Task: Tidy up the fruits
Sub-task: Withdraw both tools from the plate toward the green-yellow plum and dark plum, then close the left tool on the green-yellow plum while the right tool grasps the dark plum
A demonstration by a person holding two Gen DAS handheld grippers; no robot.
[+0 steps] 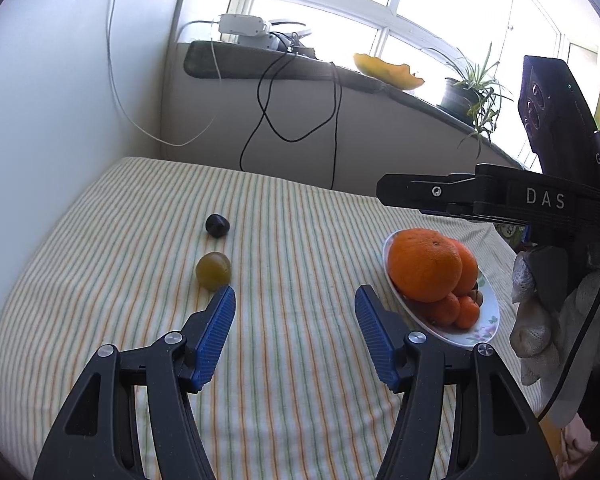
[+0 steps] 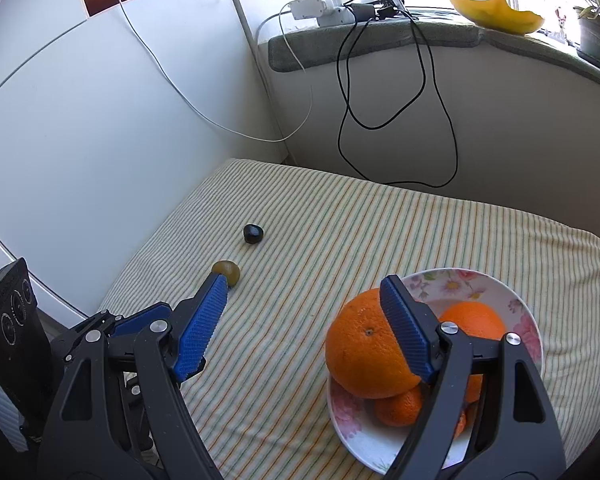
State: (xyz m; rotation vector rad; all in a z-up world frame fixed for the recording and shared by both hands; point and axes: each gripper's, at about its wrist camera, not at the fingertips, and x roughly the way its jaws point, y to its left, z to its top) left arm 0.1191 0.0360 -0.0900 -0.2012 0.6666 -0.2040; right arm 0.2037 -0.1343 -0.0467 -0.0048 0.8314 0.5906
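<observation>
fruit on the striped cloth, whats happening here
A person holds a gripper in each hand over a table with a striped cloth. Most fruit is piled on the floral plate: two large oranges over smaller tangerines. A green fruit and a dark fruit lie loose on the cloth. The left gripper is open and empty, close to the green fruit. The right gripper is open and empty too, above the plate's edge.

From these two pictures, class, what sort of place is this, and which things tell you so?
Probably a room in a home, at a table by a window. A striped cloth covers the table, a flowered plate holds oranges, and a potted plant stands on the windowsill.
</observation>
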